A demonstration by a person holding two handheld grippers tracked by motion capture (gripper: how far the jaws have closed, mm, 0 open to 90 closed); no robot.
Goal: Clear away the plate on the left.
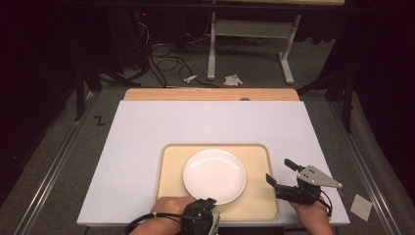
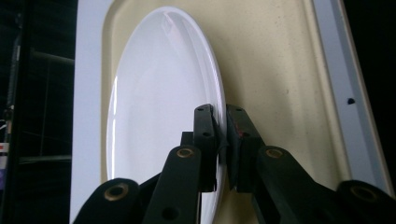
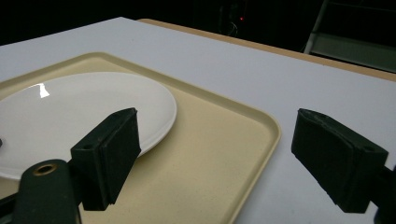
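My left gripper (image 2: 219, 140) is clamped on the near rim of the round white glazed plate (image 1: 214, 175), one jaw over the top of the rim and the other under it, as the left gripper view shows. The plate sits in the middle of the shallow beige plastic tray (image 1: 171, 161), which lies on the white tabletop (image 1: 205, 122) towards my side. In the high view I cannot tell whether the plate has left the tray floor; it looks flat and centred, so I judge the lift has not really begun.

My right gripper (image 1: 279, 172) hangs with its jaws wide apart and nothing between them, just beside the tray's right rim, apart from the plate.

So the grasp is made; what I take to be left is raising the plate, carrying it off the tray and setting it down
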